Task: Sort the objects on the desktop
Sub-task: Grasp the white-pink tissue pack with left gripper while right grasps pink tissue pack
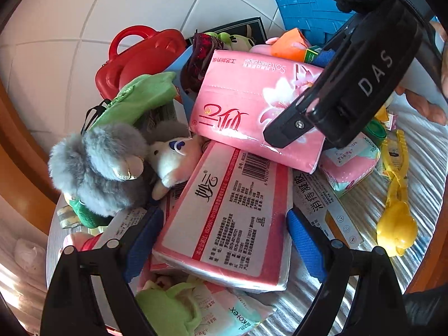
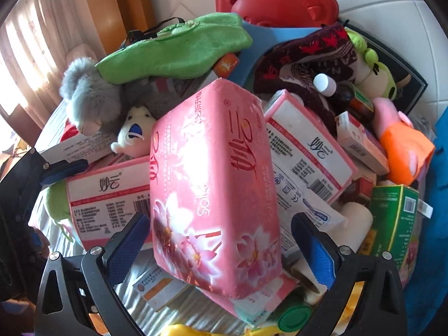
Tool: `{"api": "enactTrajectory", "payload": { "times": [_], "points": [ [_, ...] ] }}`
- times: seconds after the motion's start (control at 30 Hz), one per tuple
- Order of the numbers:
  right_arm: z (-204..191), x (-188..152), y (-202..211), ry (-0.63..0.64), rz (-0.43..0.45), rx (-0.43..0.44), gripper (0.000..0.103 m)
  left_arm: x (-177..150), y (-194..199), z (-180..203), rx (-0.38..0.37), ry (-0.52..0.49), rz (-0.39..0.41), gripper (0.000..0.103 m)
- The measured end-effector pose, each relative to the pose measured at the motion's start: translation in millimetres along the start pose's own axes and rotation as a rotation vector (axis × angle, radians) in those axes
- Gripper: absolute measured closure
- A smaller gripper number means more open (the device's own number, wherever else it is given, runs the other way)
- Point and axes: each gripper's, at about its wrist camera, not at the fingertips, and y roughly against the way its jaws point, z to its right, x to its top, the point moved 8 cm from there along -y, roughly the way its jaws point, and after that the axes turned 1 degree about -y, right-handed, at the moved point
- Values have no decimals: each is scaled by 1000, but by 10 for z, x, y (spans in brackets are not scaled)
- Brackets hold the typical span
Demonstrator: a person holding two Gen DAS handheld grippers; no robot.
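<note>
The blue-padded fingers (image 2: 131, 240) of the right gripper (image 2: 221, 249) are spread wide, pads clear of the pink tissue pack (image 2: 215, 196) straddled between them. The left gripper (image 1: 224, 243) is likewise held apart around a second tissue pack (image 1: 226, 221). Both packs are judged light, soft and slick-wrapped; the long sides should be gripped. Beyond them, a grey plush toy (image 1: 100, 168) is seen

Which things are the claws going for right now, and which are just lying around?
In the job:
- left claw, open around the pink-and-white barcoded tissue pack
- right claw, open around the pink flowered tissue pack

Lying about:
- fluffy grey plush toy
- red plastic handled case
- yellow plastic tongs
</note>
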Motion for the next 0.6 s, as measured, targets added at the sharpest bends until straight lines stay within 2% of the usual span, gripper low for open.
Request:
{"api": "enactTrajectory", "payload": {
  "times": [0.2,0.37,0.4,0.43,0.47,0.6],
  "points": [
    [-52,27,-137,22,-41,13,0,-22,-84,5,-21,44,-15,13],
    [-157,17,-244,101,-80,-62,0,-43,-89,12,-14,52,-10,13],
    [-155,11,-237,98,-79,-66,2,-48,-87,9,-16,60,-6,14],
    [-144,5,-216,89,-76,-68,14,-50,-81,-1,-17,71,-2,16],
    [-135,-9,-188,75,-77,-58,20,-57,-67,-15,-19,83,3,19],
    [-103,-103,-98,38,-72,-49,27,-64,-29,-36,-25,117,14,26]
  ]
}}
